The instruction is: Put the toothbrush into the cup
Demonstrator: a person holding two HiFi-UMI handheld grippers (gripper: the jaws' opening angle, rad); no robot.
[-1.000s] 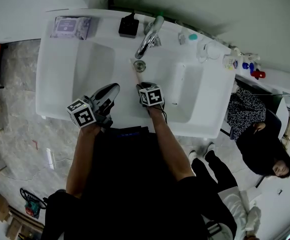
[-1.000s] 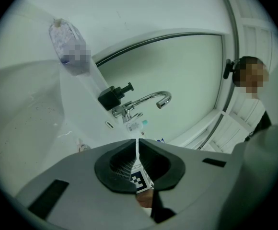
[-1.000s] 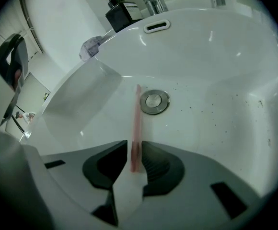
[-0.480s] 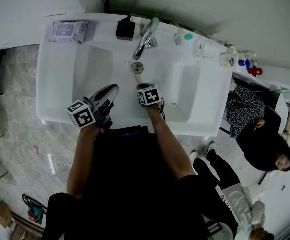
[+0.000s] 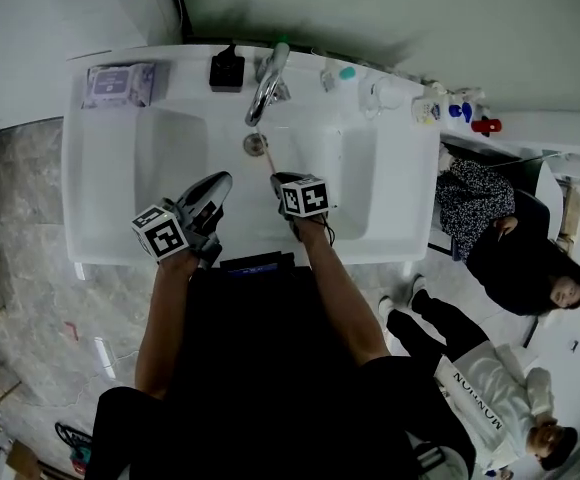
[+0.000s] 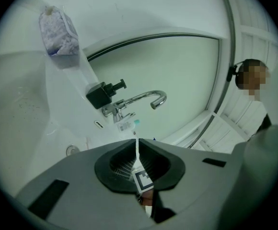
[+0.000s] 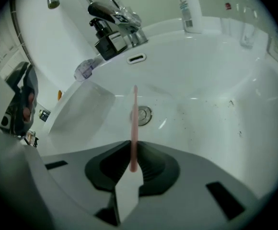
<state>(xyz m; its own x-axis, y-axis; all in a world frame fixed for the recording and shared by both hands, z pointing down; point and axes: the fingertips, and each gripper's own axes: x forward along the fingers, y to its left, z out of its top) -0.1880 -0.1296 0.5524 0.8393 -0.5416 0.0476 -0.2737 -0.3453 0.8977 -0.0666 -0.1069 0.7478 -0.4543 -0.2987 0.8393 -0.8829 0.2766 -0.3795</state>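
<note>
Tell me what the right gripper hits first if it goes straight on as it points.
The right gripper, jaws just closed on the toothbrush, likely meets the sink floor at the drain, brush tip first; depth unclear.

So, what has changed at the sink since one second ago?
The right gripper has just been closing its jaws and now clamps the pink toothbrush, which earlier lay loose near the drain. The left gripper stayed shut and empty.

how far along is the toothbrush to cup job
Done: the fingers of the right gripper have just closed on the pink toothbrush. In hand: it is held above the sink basin. Left: carry it to the clear cup on the back ledge and drop it in.
</note>
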